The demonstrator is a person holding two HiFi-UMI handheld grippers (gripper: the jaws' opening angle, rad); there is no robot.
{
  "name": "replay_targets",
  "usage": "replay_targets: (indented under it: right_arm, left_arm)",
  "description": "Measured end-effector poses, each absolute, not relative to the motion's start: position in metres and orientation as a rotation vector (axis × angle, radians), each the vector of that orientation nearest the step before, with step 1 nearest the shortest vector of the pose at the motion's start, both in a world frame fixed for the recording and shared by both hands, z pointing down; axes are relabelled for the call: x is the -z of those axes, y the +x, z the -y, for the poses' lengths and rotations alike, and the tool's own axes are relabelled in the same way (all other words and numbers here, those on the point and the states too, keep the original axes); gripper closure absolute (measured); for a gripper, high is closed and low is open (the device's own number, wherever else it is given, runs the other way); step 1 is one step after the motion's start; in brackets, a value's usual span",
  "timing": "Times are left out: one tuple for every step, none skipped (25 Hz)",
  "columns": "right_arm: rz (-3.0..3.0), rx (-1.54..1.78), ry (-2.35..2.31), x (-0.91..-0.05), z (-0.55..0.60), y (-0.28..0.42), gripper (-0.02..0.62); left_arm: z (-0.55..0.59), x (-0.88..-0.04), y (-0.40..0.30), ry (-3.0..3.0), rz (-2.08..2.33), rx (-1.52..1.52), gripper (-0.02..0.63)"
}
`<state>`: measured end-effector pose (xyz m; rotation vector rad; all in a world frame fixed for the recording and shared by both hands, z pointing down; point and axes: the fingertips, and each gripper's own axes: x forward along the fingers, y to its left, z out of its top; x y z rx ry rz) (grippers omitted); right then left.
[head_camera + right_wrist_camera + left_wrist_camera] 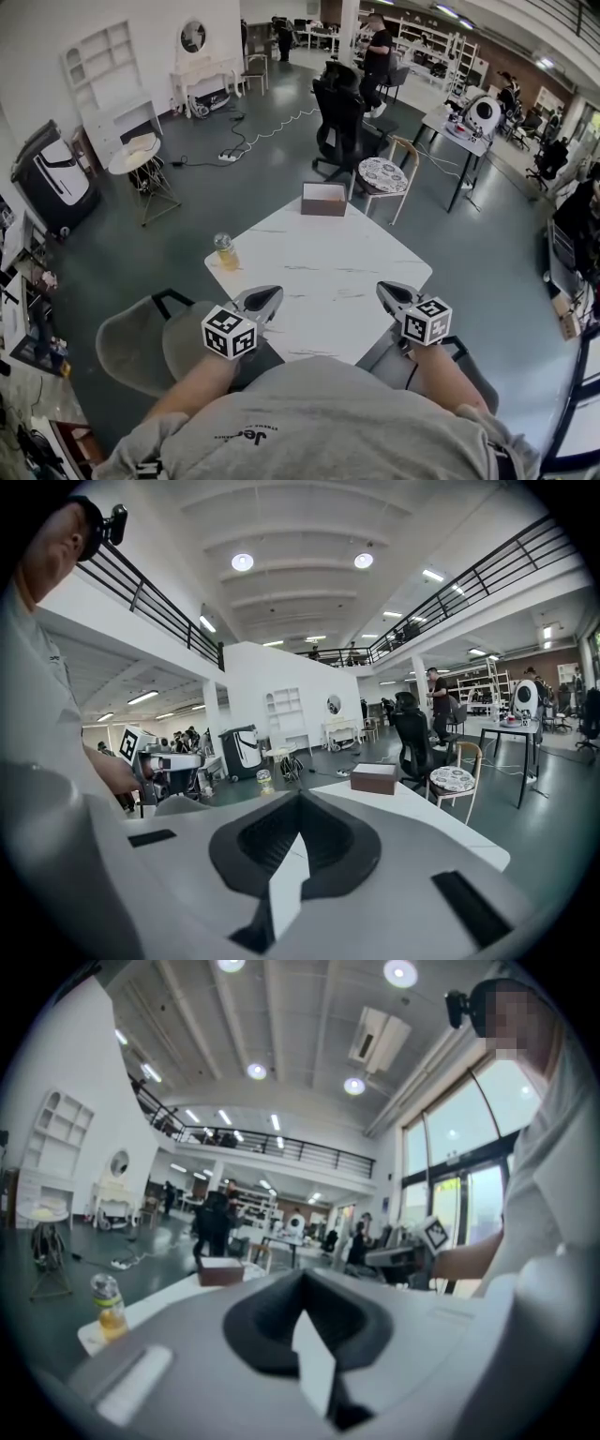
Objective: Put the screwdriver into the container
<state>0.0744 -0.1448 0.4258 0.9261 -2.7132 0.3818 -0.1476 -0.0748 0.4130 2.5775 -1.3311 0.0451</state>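
Left gripper point(270, 294): clenched, empty.
Right gripper point(386, 290): clenched, empty.
Brown rectangular box container point(324, 199): well ahead of both grippers; inside hidden.
Screwdriver: unseen in every view; already boxed, or elsewhere.

Glossy marbled table point(319, 272), matt cardboard-like container point(324, 200)

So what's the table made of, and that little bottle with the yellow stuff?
The table looks like white marble, or a marble-look top: smooth, with thin grey veins. The bottle looks like clear plastic or glass, since the yellow liquid shows through; which, I cannot tell.
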Motion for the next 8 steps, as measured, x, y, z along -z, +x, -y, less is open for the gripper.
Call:
replay_targets:
  right_arm:
    - [2.713,-0.383,0.927,-0.426,0.1456,0.0753,0.588]
    - [2.714,-0.384,0.927,-0.426,0.1463,0.0758,0.588]
    - [2.715,-0.385,0.928,-0.4259,0.1468,0.0761,0.588]
    - [2.715,-0.383,0.927,-0.4258,0.1472,0.0764,0.588]
    - [2.716,-0.38,0.926,-0.4255,0.1476,0.0767,0.588]
    - [2.718,-0.377,0.924,-0.4251,0.148,0.077,0.588]
    - [2.719,-0.374,0.922,-0.4246,0.1484,0.0773,0.588]
    - [2.721,-0.37,0.919,-0.4242,0.1489,0.0777,0.588]
  left_arm:
    - [0.0753,-0.4127,-0.1472,2.579,1.331,-0.044,0.603]
    - [0.0757,-0.4123,-0.1471,2.58,1.332,-0.042,0.603]
    - [0.0762,-0.4119,-0.147,2.581,1.333,-0.041,0.603]
    - [0.0765,-0.4115,-0.1467,2.582,1.334,-0.04,0.603]
    - [0.0768,-0.4111,-0.1462,2.582,1.336,-0.039,0.603]
    - [0.077,-0.4108,-0.1456,2.582,1.338,-0.038,0.603]
    - [0.0773,-0.4104,-0.1449,2.582,1.34,-0.038,0.603]
    - [0.0776,-0.4101,-0.1442,2.582,1.342,-0.036,0.603]
